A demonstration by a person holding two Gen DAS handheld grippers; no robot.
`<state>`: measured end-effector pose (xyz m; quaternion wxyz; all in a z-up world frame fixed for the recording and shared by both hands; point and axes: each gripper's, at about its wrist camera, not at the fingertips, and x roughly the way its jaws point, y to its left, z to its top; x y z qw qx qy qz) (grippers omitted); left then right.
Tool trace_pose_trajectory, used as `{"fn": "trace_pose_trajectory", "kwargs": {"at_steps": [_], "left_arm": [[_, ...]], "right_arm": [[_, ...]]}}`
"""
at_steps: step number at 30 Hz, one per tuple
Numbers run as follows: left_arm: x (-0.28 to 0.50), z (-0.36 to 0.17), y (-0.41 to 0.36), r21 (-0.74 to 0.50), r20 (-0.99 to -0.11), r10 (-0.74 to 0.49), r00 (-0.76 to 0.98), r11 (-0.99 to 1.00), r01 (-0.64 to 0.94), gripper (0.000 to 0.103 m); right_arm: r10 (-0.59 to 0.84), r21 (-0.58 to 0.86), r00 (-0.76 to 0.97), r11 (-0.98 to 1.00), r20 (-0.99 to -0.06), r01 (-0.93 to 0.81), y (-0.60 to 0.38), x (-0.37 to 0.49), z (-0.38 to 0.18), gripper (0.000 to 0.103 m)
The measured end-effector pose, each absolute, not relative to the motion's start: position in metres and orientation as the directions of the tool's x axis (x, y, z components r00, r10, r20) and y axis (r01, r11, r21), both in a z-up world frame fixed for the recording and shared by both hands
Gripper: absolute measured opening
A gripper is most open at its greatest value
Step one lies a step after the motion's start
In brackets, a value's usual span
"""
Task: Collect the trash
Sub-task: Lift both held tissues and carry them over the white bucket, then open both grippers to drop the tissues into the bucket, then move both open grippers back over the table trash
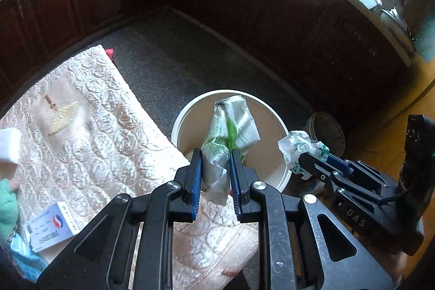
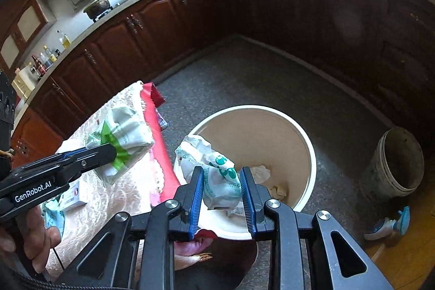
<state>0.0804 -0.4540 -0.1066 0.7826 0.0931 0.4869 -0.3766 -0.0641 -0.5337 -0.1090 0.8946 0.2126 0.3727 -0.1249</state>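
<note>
The left gripper (image 1: 216, 167) is closed on a crumpled white wrapper with green print (image 1: 228, 132), which stands up between its blue pads. In the left wrist view this wrapper hangs in front of the open mouth of a round white bin (image 1: 282, 175); in the right wrist view the same wrapper (image 2: 122, 137) is seen over the right edge of the tabletop (image 2: 108, 208), to the left of the bin.

The right gripper (image 2: 221, 189) is also closed, on a second crumpled wrapper (image 2: 214, 173), white with teal round marks. This one is held over the near left part of the bin (image 2: 310, 154), just above its rim. Inside the bin some crumpled paper (image 2: 262, 173) already lies on the bottom (it is pale and partly hidden by the gripper).

The tabletop carries a cream quilted cloth (image 1: 95, 127), and a red cloth (image 2: 160, 154) hangs at its right edge beside the bin. On the near left of the cloth lies a small white box with blue and red print (image 1: 51, 224).

The bin stands on a grey speckled floor (image 1: 176, 59). To its right, a little apart, stands an old grey bucket (image 2: 394, 162). Dark wooden cabinets (image 2: 122, 45) run along the far side of the room.
</note>
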Motion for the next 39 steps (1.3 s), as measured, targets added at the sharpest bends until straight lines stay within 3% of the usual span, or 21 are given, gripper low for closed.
{"fn": "trace_pose_trajectory", "kwargs": {"at_steps": [13, 15, 16, 17, 18, 26, 39], "left_arm": [[0.085, -0.123, -0.47, -0.231, -0.84, -0.494, 0.225, 0.701, 0.674, 0.018], [0.084, -0.124, -0.471, -0.241, -0.837, -0.5, 0.221, 0.7, 0.672, 0.028], [0.084, -0.125, -0.47, -0.251, -0.835, -0.506, 0.215, 0.699, 0.67, 0.04], [0.084, -0.126, -0.469, -0.263, -0.832, -0.514, 0.211, 0.698, 0.666, 0.05], [0.084, -0.126, -0.467, -0.275, -0.829, -0.521, 0.206, 0.698, 0.661, 0.052], [0.085, -0.125, -0.449, -0.29, -0.829, -0.521, 0.204, 0.712, 0.64, 0.052], [0.071, -0.104, -0.397, -0.195, -0.818, -0.469, 0.334, 0.771, 0.606, 0.052]], "right_arm": [[-0.062, 0.298, 0.655, 0.855, -0.753, 0.424, -0.545, -0.046, -0.129, 0.028], [-0.072, 0.296, 0.652, 0.85, -0.755, 0.436, -0.547, -0.044, -0.131, 0.041], [-0.076, 0.296, 0.653, 0.847, -0.753, 0.441, -0.548, -0.044, -0.131, 0.052], [-0.082, 0.298, 0.656, 0.844, -0.751, 0.447, -0.549, -0.044, -0.131, 0.053], [-0.088, 0.296, 0.654, 0.841, -0.751, 0.453, -0.55, -0.044, -0.132, 0.053], [-0.083, 0.304, 0.647, 0.833, -0.758, 0.463, -0.549, -0.051, -0.135, 0.054], [-0.08, 0.262, 0.658, 0.876, -0.748, 0.404, -0.513, -0.055, -0.12, 0.057]]}}
